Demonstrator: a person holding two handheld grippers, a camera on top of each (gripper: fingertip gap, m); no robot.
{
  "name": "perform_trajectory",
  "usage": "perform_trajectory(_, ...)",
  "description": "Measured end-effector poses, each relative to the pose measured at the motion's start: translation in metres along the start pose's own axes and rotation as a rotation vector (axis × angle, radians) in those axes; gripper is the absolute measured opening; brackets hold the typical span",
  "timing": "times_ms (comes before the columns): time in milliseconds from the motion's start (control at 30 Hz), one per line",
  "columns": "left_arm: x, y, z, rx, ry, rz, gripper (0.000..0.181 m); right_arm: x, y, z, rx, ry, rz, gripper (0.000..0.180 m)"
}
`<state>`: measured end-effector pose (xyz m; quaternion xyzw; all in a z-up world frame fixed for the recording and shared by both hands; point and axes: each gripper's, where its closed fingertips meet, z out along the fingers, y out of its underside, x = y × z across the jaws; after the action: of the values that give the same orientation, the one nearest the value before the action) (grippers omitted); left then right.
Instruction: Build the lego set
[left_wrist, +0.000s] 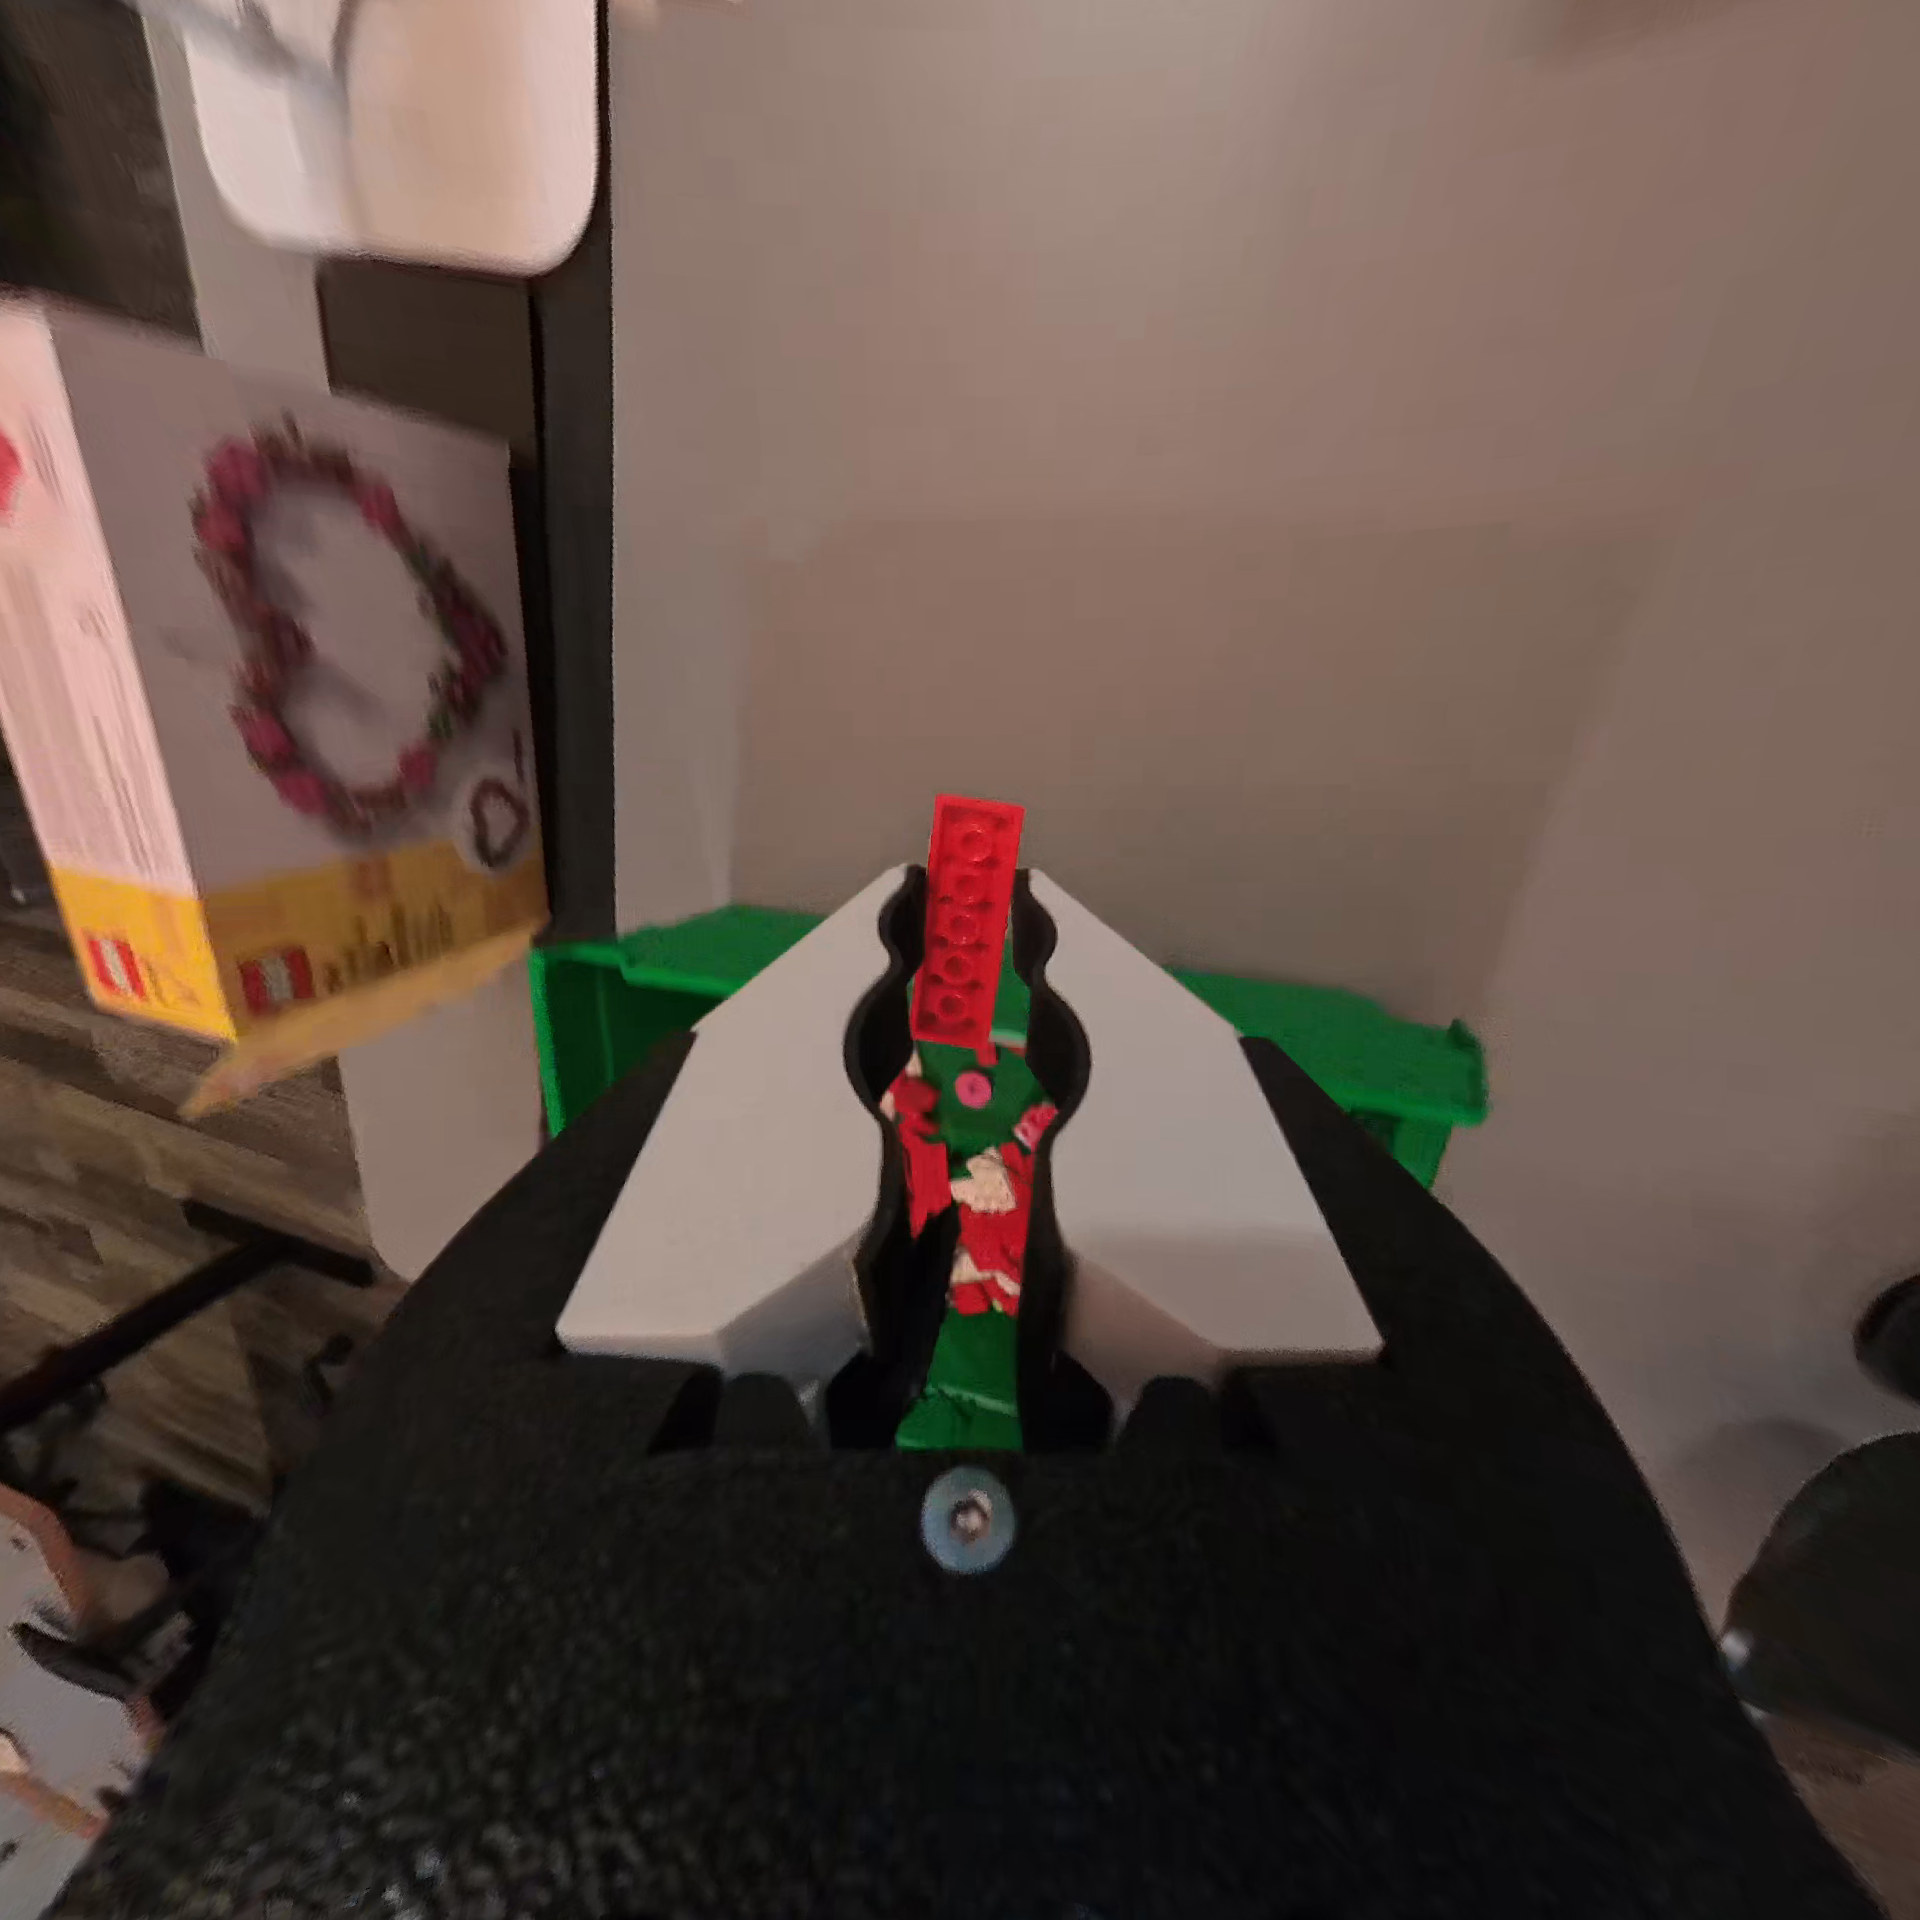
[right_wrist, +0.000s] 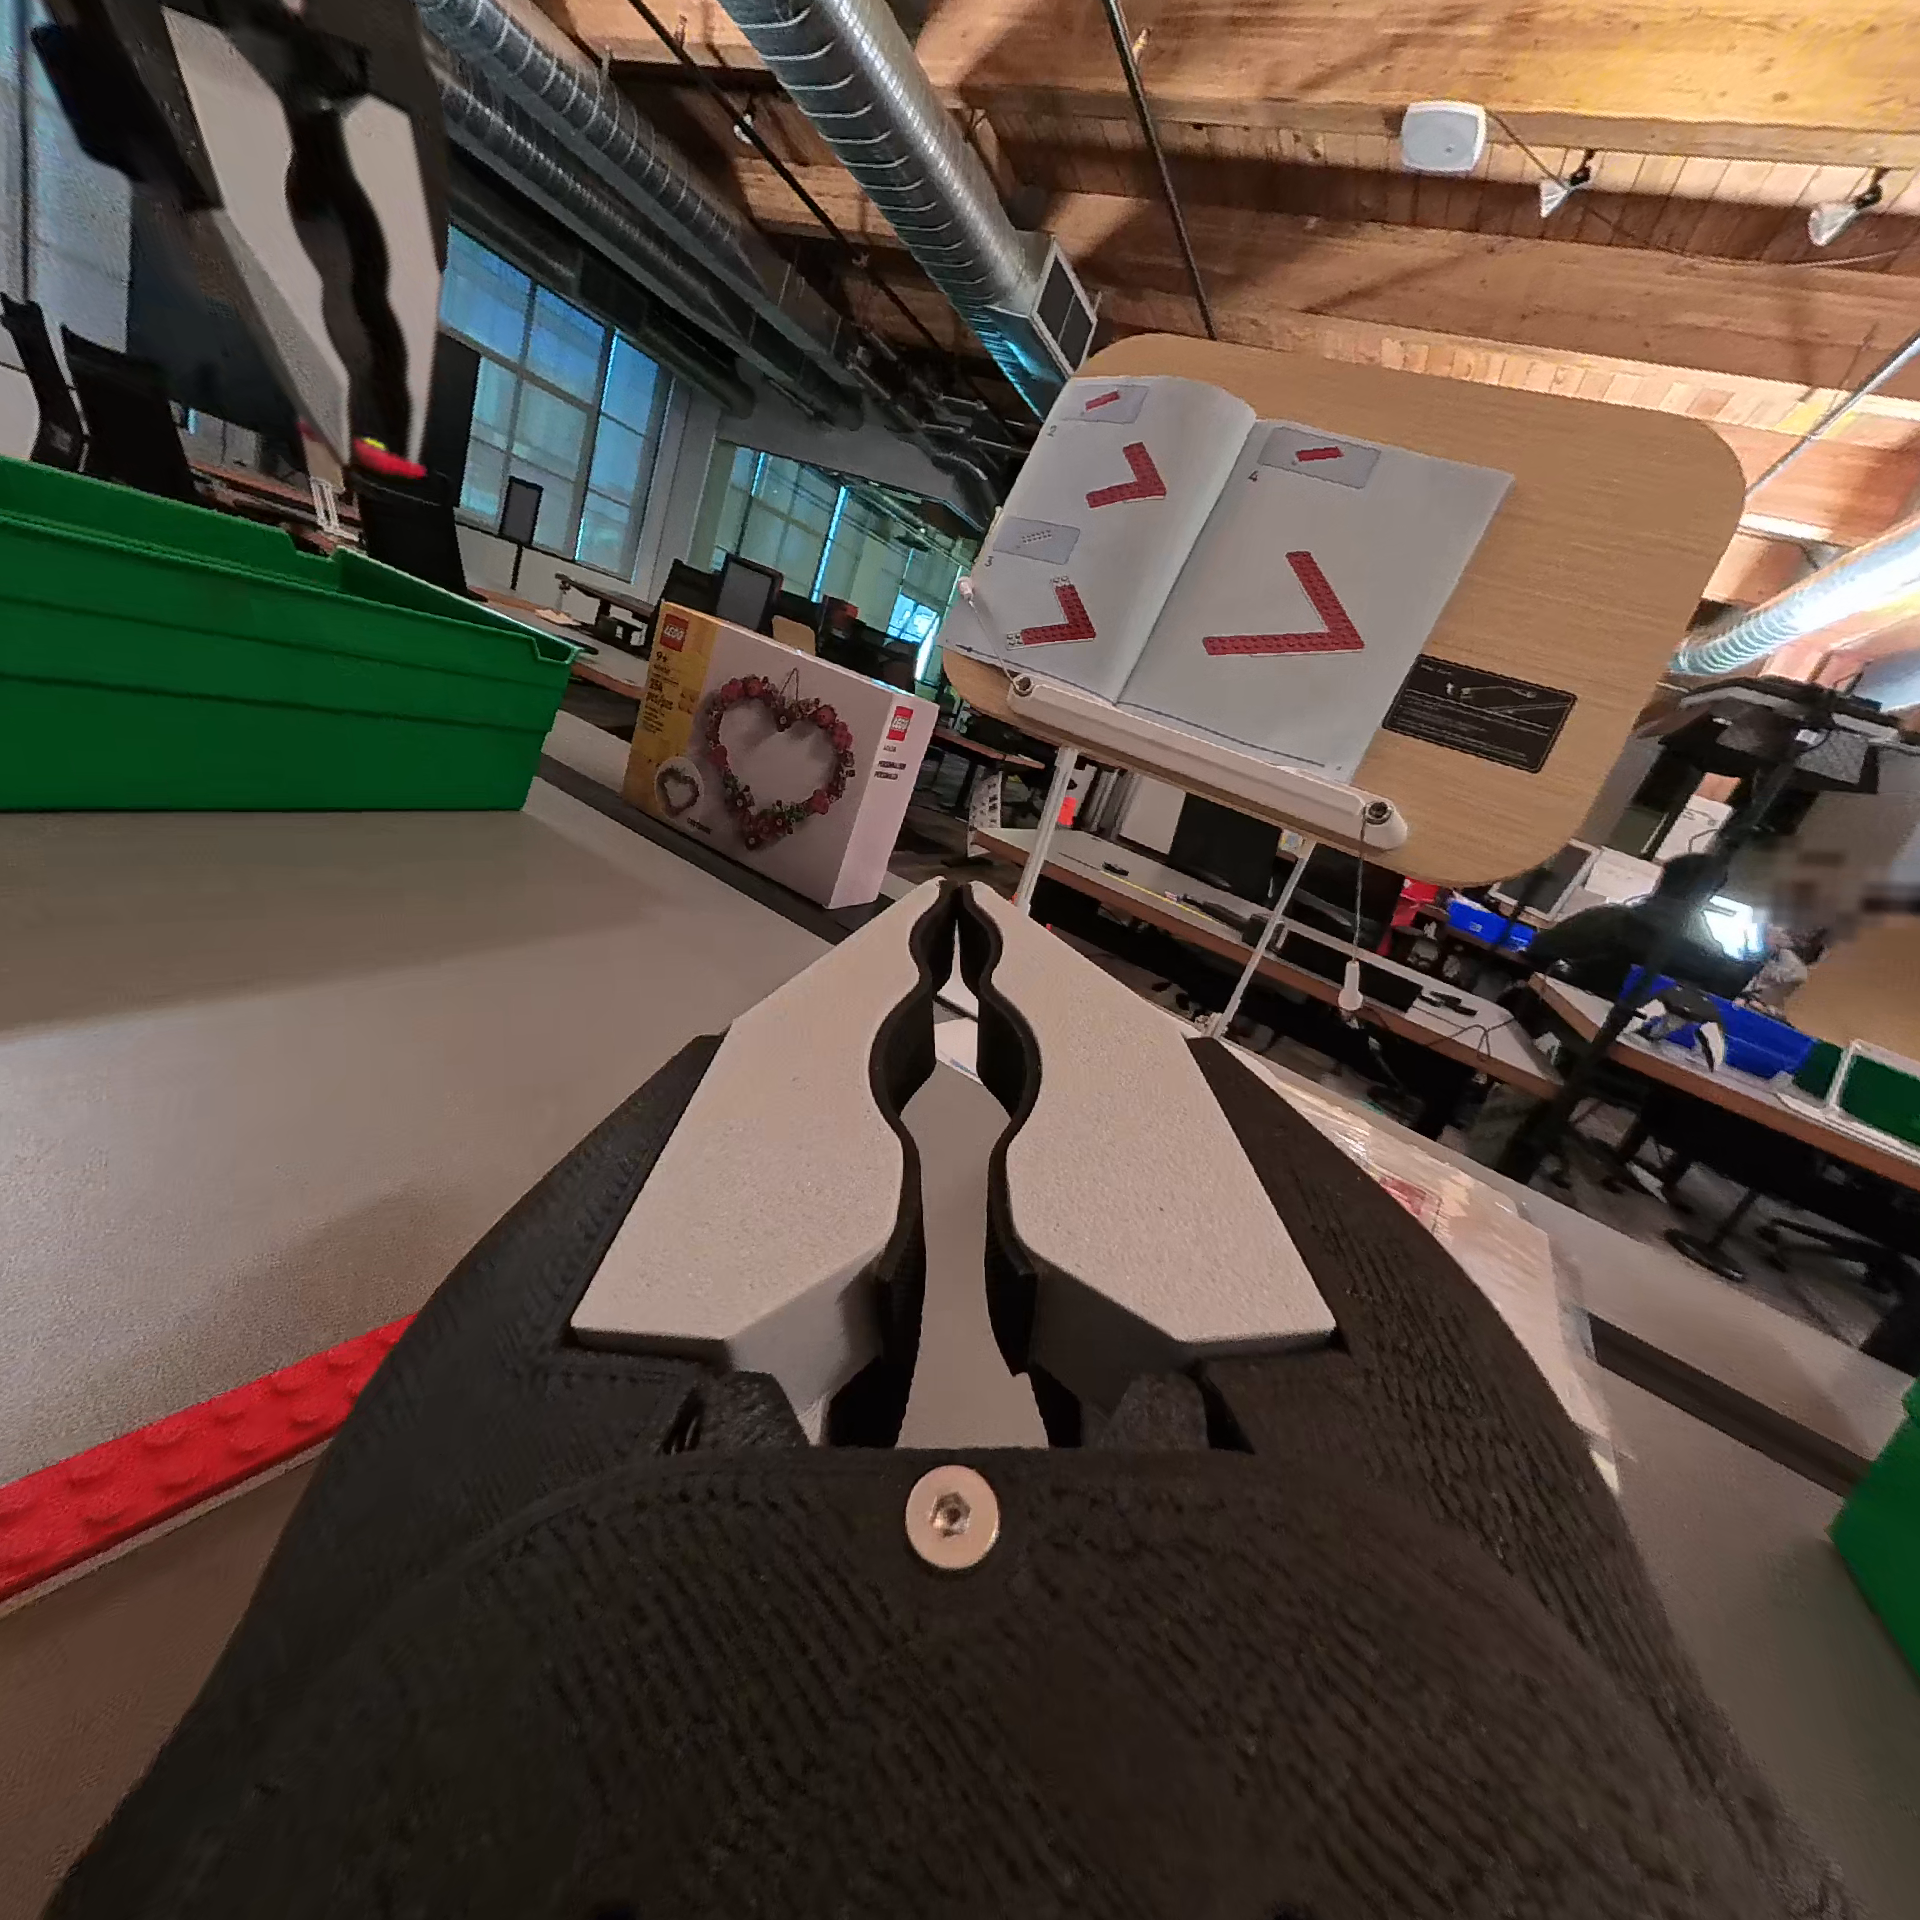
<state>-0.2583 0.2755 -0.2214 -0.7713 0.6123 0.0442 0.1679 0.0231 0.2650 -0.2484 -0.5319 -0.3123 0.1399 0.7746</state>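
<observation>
Left wrist view shows the left hand-held gripper (left_wrist: 971, 883) squeezed tight on a long red lego plate (left_wrist: 966, 920). The plate stands almost straight up between the tips, and its top end sticks out past them. Under the gripper sits a green bin (left_wrist: 1340, 1029) on the grey desk (left_wrist: 1299, 623). Through the gap between the fingers you can see small red, white and pink lego pieces (left_wrist: 977, 1184) lying in the bin. The lego box (left_wrist: 312, 727) with a flower heart on it is off to the left, and it looks blurry. In the right wrist view, the right hand-held gripper (right_wrist: 961, 896) is low over the desk with its tips pressed together and nothing between them. A long red lego piece (right_wrist: 187, 1444) lies flat on the desk by its left side. Ahead, an open instruction book (right_wrist: 1226, 582) leans on a wooden stand (right_wrist: 1621, 582). The left gripper hangs high over the green bin at the top left.
</observation>
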Motion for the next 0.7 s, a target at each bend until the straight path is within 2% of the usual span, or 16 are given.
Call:
perform_trajectory(33, 0.006, -0.017, -0.001, 0.005, 0.003, 0.039, 0.015, 0.001, 0.000, 0.000, 0.002, 0.003, 0.006, 0.000)
perform_trajectory(167, 0.035, -0.078, 0.009, 0.041, 0.056, 0.154, 0.015, 0.005, -0.001, -0.001, 0.012, 0.011, 0.030, 0.000)
perform_trajectory(333, 0.061, -0.133, 0.052, 0.049, 0.112, 0.236, 0.015, 0.013, -0.001, -0.001, 0.026, 0.022, 0.030, 0.000)
perform_trajectory(533, 0.092, -0.169, 0.108, 0.119, 0.150, 0.233, 0.015, 0.060, 0.012, -0.007, -0.007, 0.146, 0.009, 0.000)
perform_trajectory(700, 0.104, -0.177, 0.135, 0.120, 0.183, 0.213, 0.014, 0.072, 0.018, -0.007, -0.019, 0.176, 0.049, 0.000)
